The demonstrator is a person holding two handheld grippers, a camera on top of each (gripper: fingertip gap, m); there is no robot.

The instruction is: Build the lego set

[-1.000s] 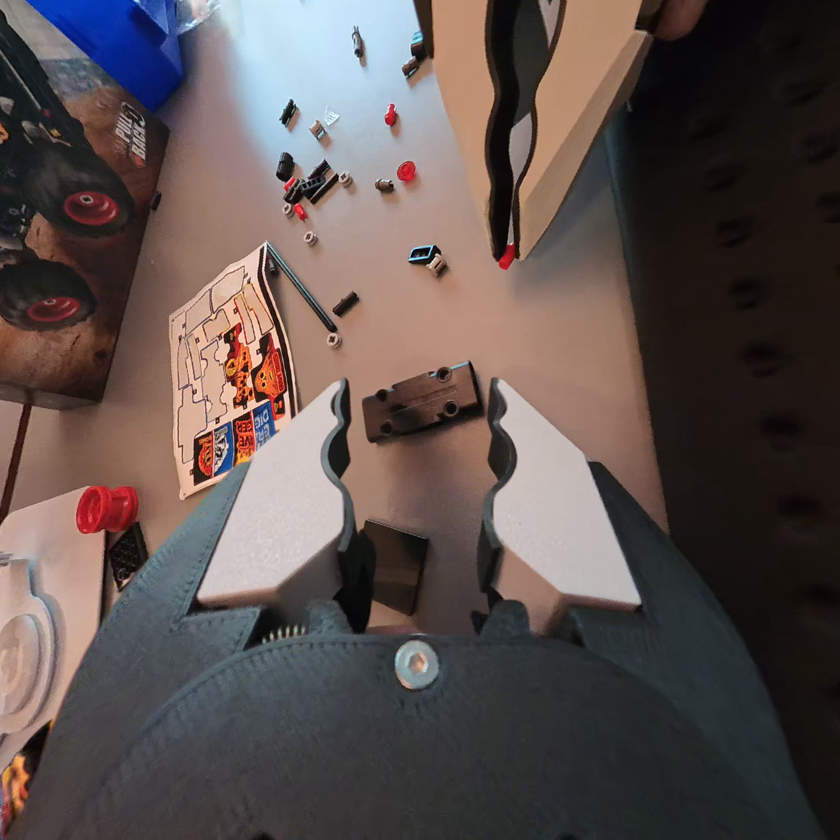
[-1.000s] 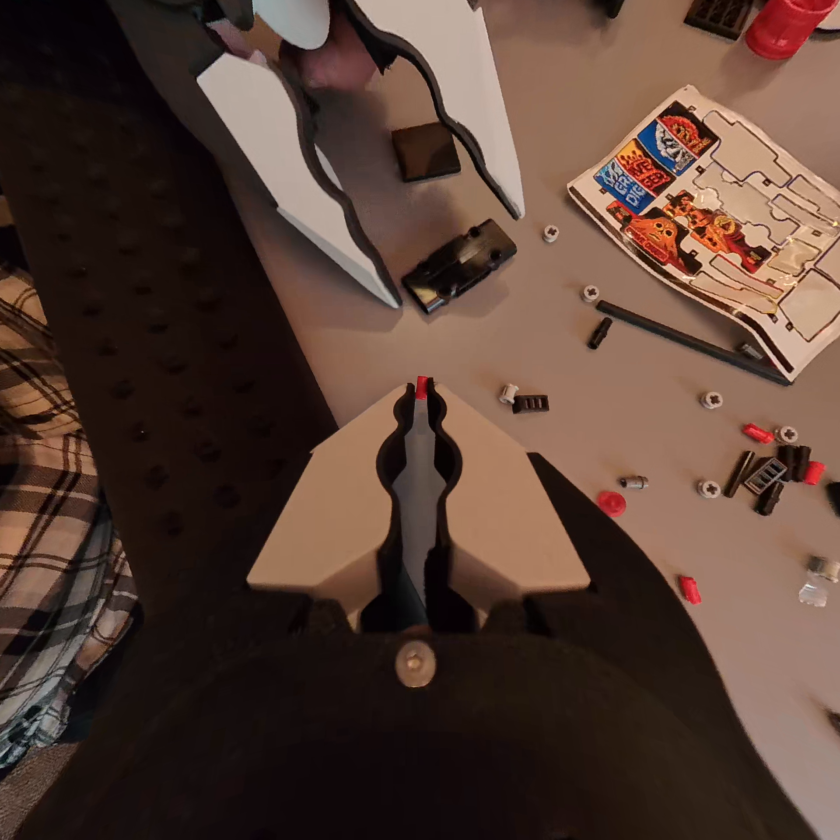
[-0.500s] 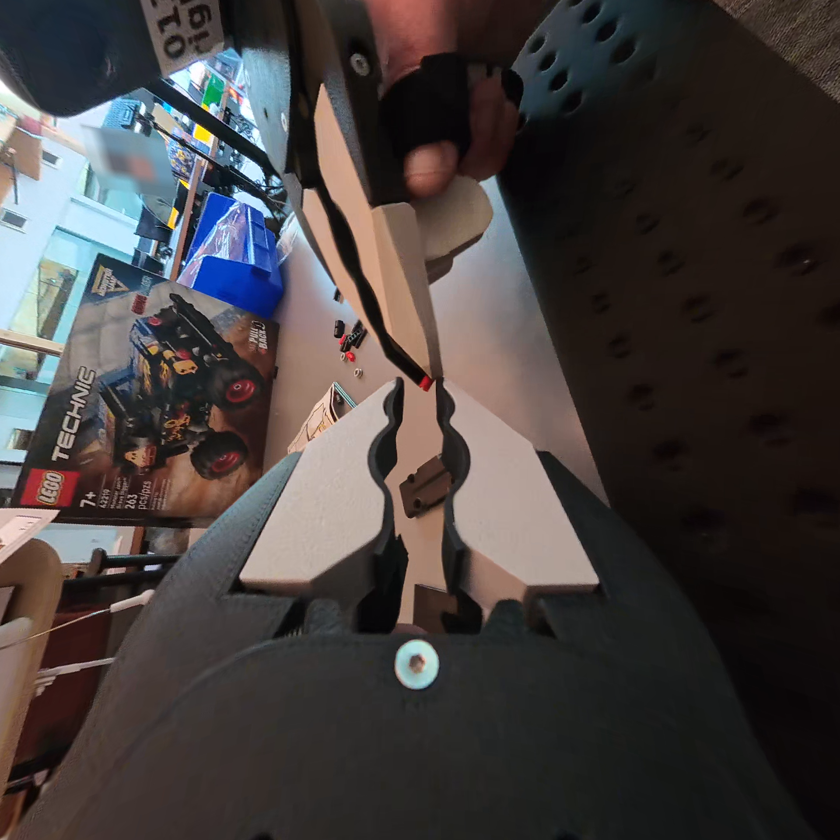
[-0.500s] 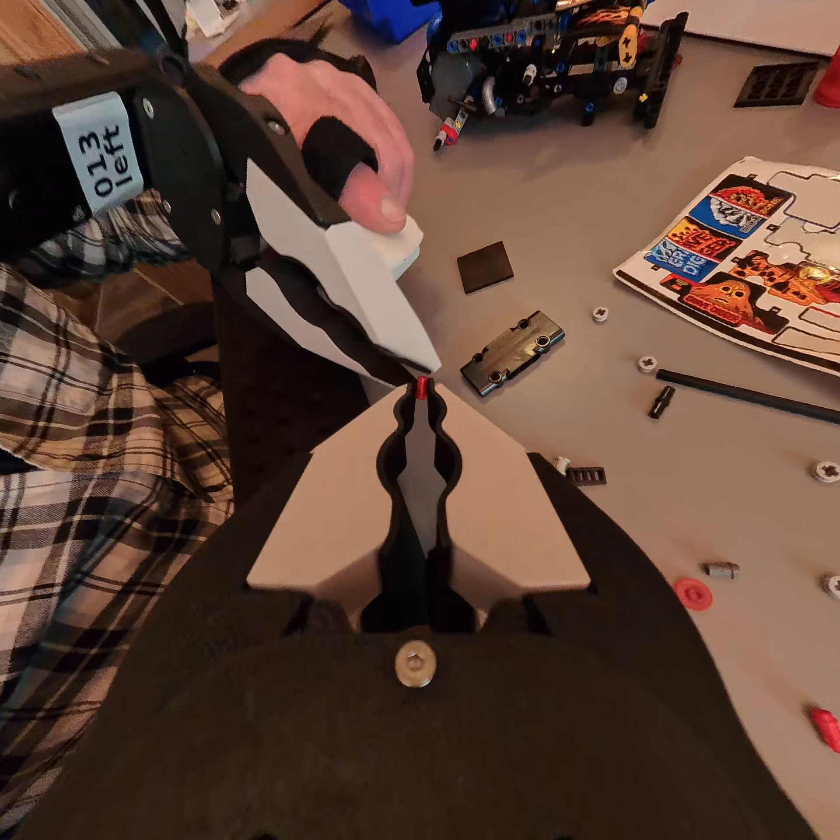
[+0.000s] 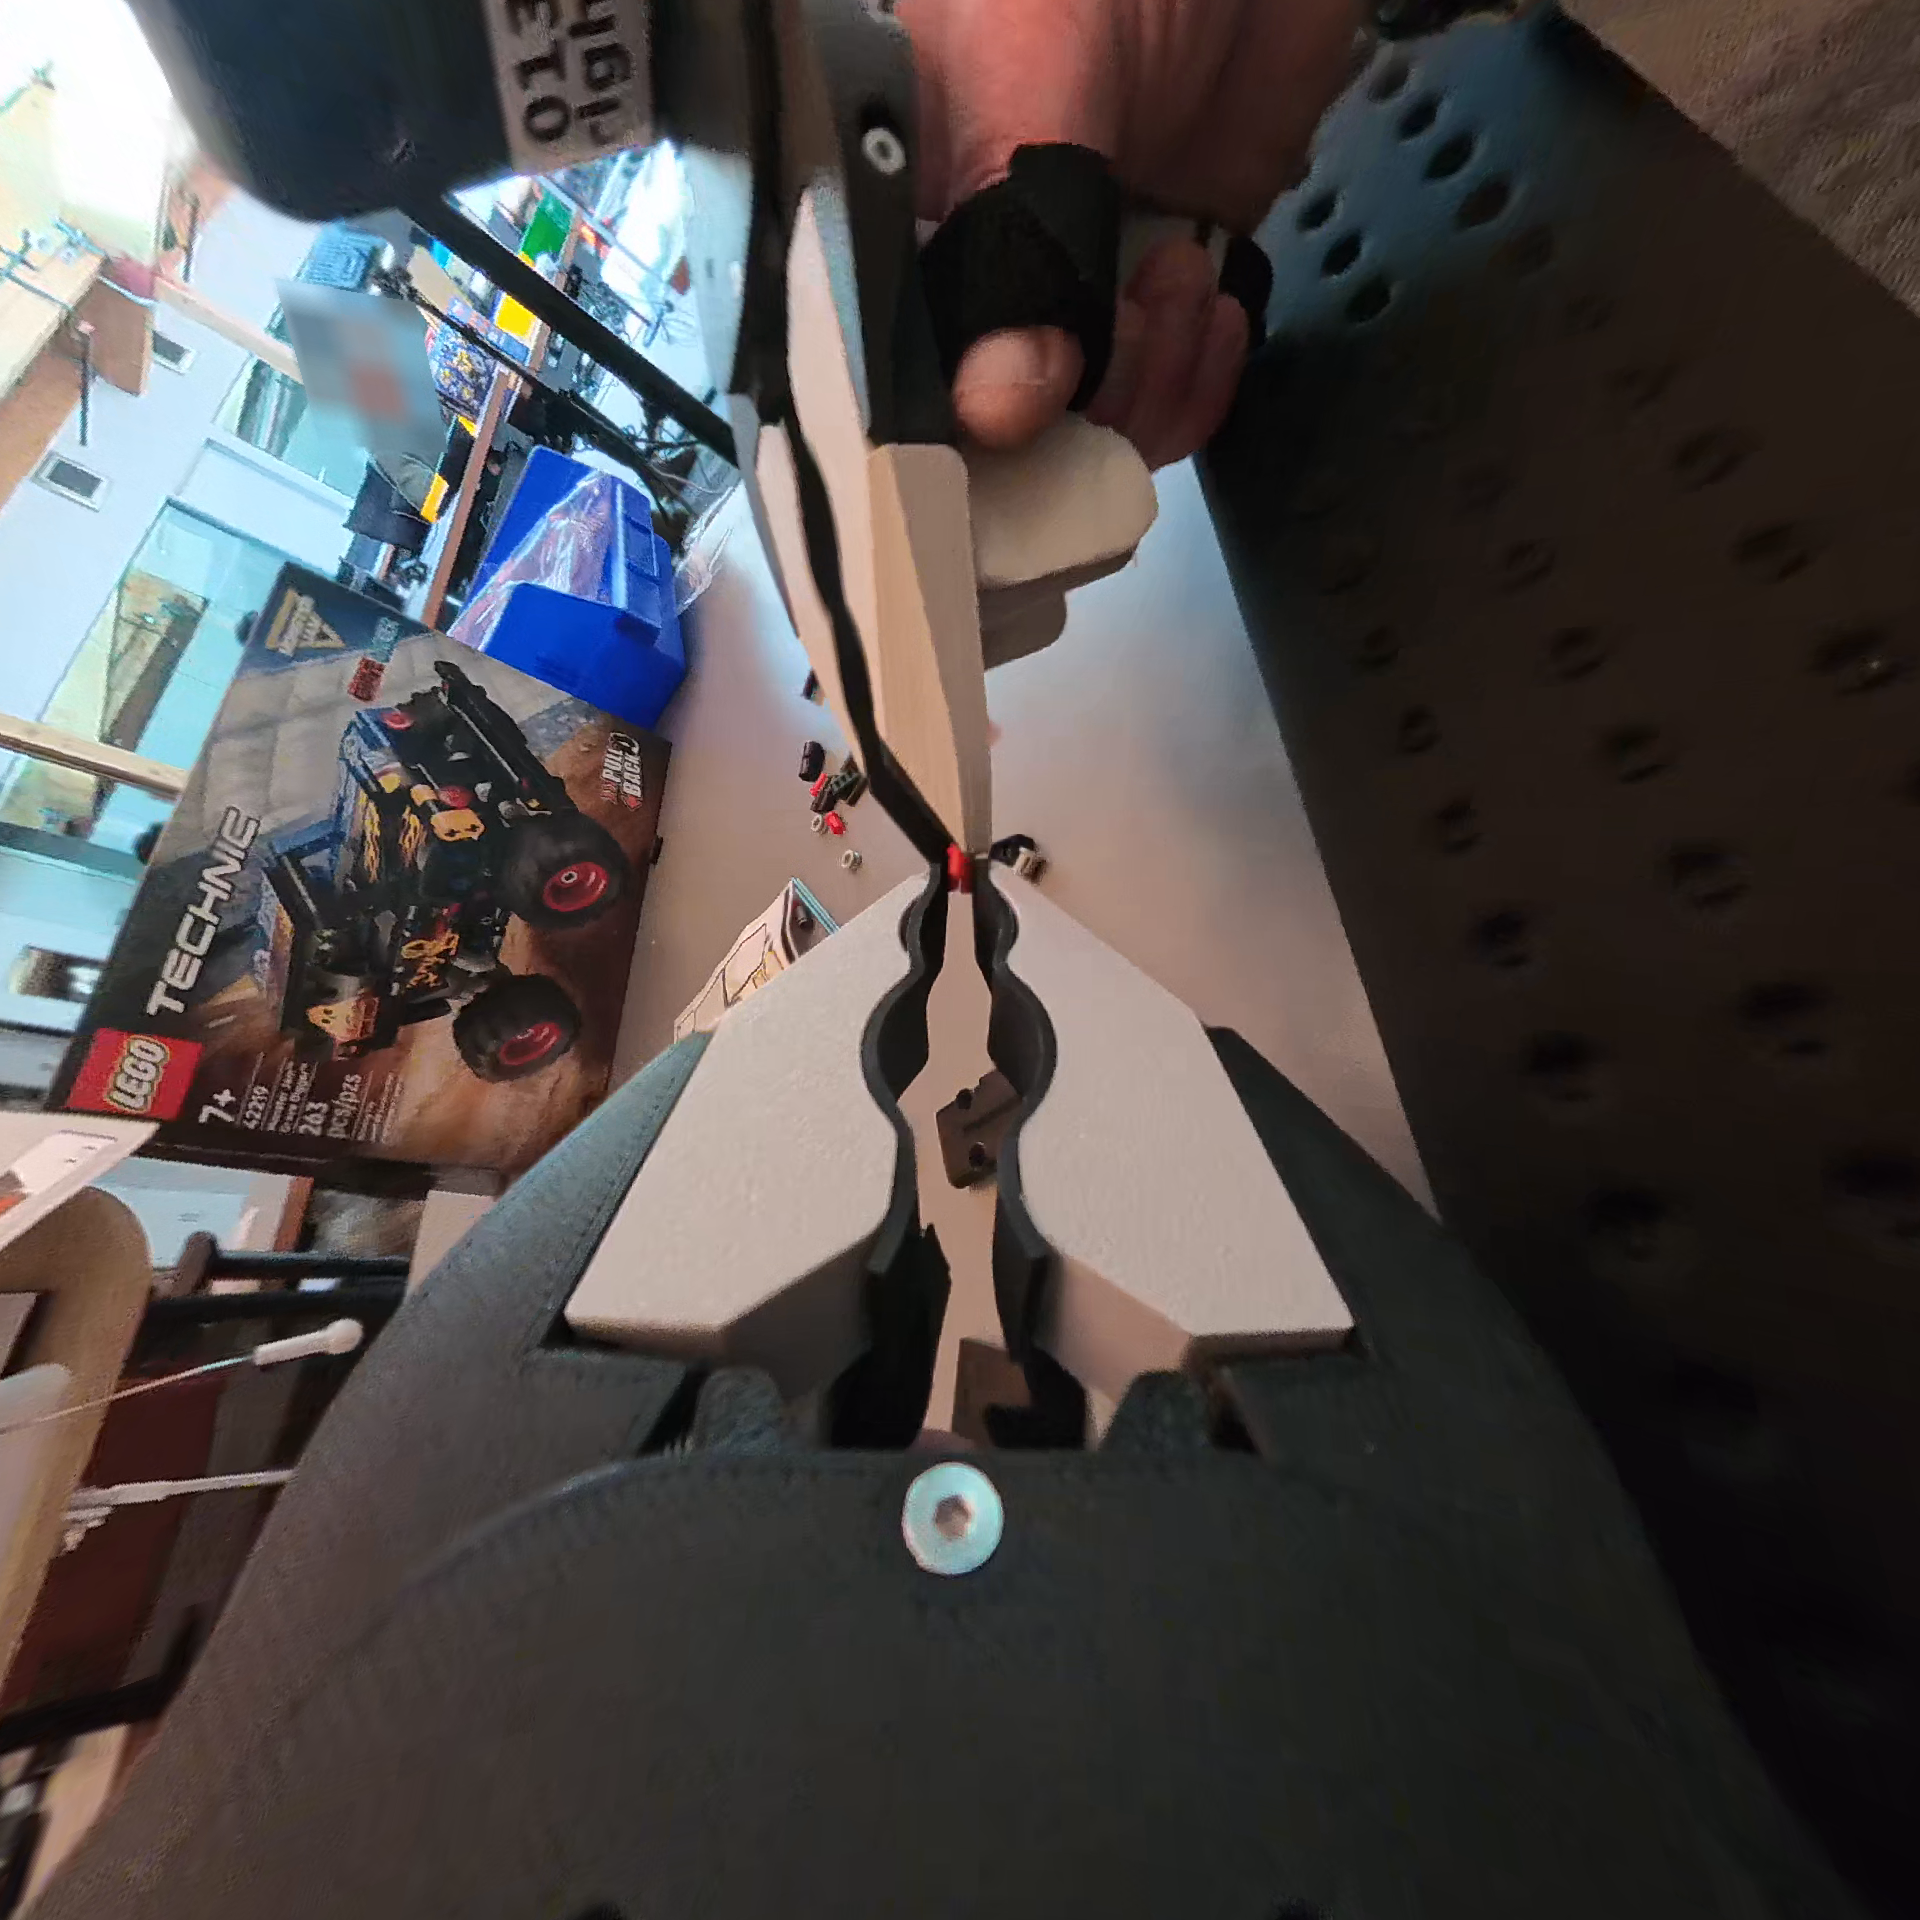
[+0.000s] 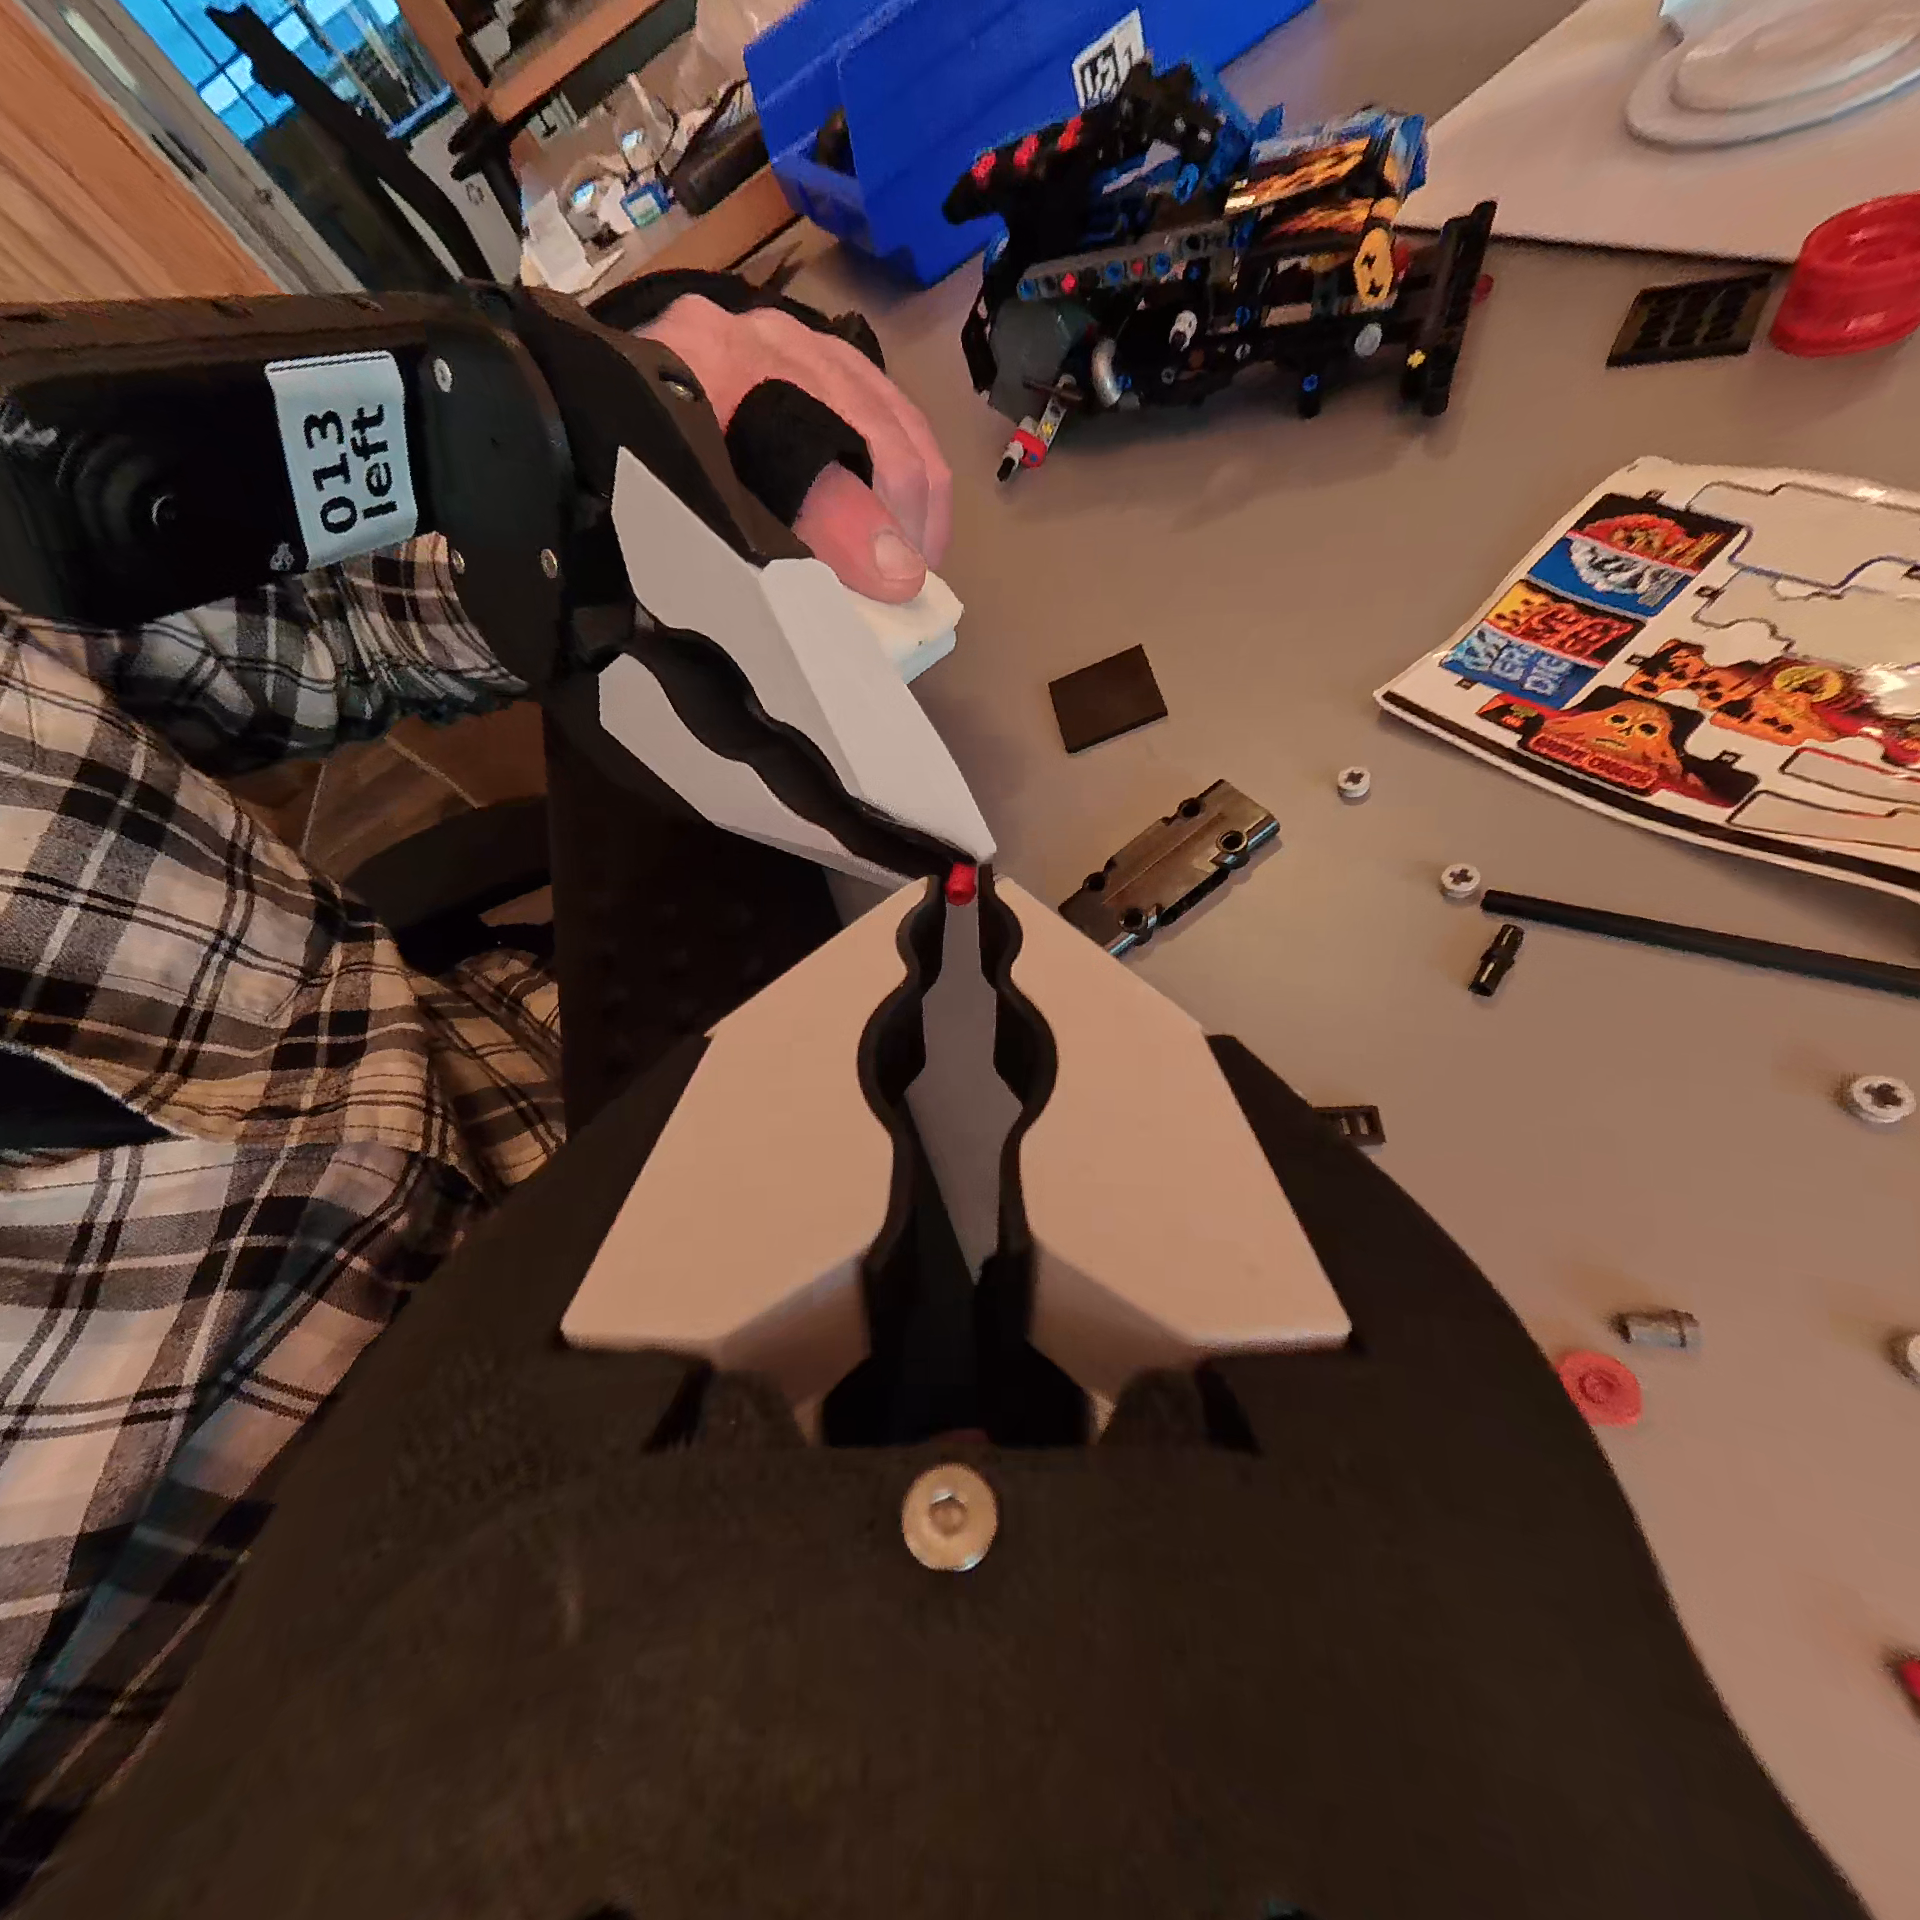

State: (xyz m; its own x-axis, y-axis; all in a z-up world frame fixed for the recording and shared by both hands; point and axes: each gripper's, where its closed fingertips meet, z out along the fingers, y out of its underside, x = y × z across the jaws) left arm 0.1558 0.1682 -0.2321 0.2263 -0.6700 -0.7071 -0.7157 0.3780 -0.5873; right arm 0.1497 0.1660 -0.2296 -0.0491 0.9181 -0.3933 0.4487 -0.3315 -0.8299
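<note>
A tiny red pin (image 6: 960, 883) sits between the tips of my right gripper (image 6: 958, 898), which is shut on it above the table's near edge. My left gripper (image 5: 957, 891) meets it tip to tip, and its fingers have closed around the same red pin (image 5: 957, 869). In the right wrist view the left gripper (image 6: 961, 854) comes in from the upper left, held by a hand. A black flat panel piece (image 6: 1174, 862) and a black square tile (image 6: 1107, 696) lie on the grey table just beyond. The partly built truck (image 6: 1226, 281) stands farther back.
A sticker sheet (image 6: 1683, 665), a black axle (image 6: 1704, 940), a red wheel hub (image 6: 1855, 275) and scattered small pieces lie to the right. A blue bin (image 5: 582, 613) and the set's box (image 5: 384, 914) are at the far side. A dark perforated surface (image 5: 1610, 831) borders the table. Less than 4 cm separates the two grippers' tips. From either gripper's tips it is about 12 cm to the black square tile (image 6: 1107, 696).
Both grippers rose from the table and tilted toward each other. The left gripper went from wide open to closed around the red pin held by the right gripper.
</note>
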